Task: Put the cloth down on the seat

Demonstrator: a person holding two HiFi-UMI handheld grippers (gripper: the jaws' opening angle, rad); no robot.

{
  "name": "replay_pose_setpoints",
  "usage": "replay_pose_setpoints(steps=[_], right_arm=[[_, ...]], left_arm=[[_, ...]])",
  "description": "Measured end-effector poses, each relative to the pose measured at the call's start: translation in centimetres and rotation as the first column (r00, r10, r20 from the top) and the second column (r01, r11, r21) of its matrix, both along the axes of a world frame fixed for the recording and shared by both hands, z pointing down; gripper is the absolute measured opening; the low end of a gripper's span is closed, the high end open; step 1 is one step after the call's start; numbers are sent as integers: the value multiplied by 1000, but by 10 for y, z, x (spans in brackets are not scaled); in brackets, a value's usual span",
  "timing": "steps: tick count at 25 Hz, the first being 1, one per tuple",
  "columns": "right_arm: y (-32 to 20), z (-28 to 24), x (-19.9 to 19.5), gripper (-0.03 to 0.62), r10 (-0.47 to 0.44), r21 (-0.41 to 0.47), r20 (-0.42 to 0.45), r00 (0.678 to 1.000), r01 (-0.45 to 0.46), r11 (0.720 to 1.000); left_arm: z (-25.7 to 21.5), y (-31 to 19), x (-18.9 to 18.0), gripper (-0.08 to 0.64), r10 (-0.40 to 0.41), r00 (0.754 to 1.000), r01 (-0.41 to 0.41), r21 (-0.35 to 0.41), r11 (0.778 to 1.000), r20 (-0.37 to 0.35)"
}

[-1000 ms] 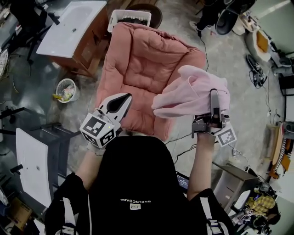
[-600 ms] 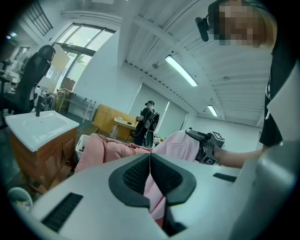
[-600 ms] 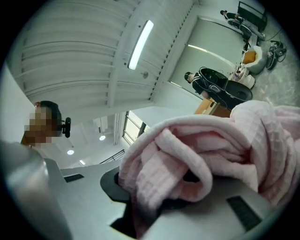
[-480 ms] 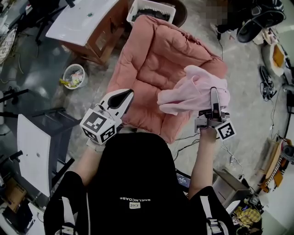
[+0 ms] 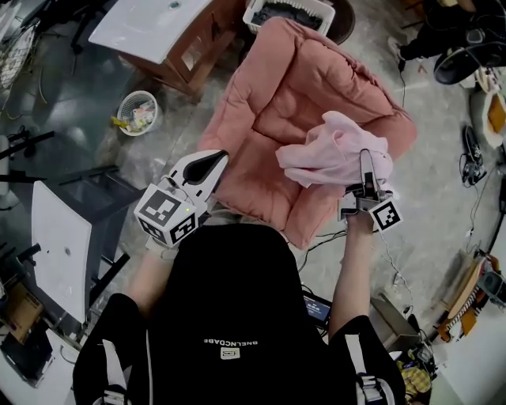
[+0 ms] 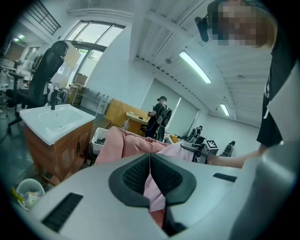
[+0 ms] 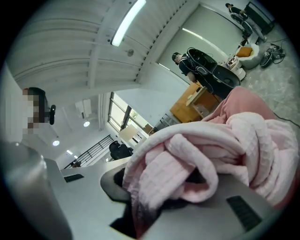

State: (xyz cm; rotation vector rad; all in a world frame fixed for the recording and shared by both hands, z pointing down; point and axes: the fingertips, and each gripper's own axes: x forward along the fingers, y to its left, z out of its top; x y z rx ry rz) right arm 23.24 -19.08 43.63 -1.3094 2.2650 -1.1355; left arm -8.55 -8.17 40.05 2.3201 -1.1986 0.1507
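Our right gripper (image 5: 366,168) pinches the pink cloth (image 7: 206,154), and its folds bury the jaw tips in the right gripper view. Beyond the fingers the bundle hangs over the pink cushioned seat (image 5: 288,95), at its near right corner; we cannot tell whether they touch. Our left gripper (image 5: 207,163) has its jaws pressed together on nothing, at the seat's near left edge.

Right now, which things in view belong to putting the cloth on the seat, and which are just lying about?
Part of the job: pink cloth, clamped in the right gripper; pink cushioned seat.
Just lying about: sink cabinet, bin, white basket beyond the seat; left gripper, shut and empty.
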Motion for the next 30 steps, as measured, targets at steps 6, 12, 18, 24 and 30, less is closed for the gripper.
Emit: replay_pose_setpoints(steps=[6, 12, 18, 24, 30], right_arm=[[-25, 52, -18, 121, -28, -54, -66, 997, 24, 998], [-45, 103, -34, 121, -39, -129, -81, 996, 28, 991], [-51, 151, -62, 121, -127, -195, -92, 988, 107, 975], [-55, 206, -90, 121, -182, -290, -93, 979, 148, 945], [-56, 253, -120, 121, -230, -348, -102, 968, 182, 920]], left_arm=[[25, -8, -17, 15, -16, 1000, 16, -45, 999, 11], [44, -16, -21, 15, -26, 999, 28, -76, 997, 25], [57, -16, -26, 15, -51, 998, 54, -109, 993, 30], [72, -11, -36, 15, -88, 995, 93, -145, 985, 36], [85, 3, -45, 15, -126, 991, 131, -180, 975, 38]])
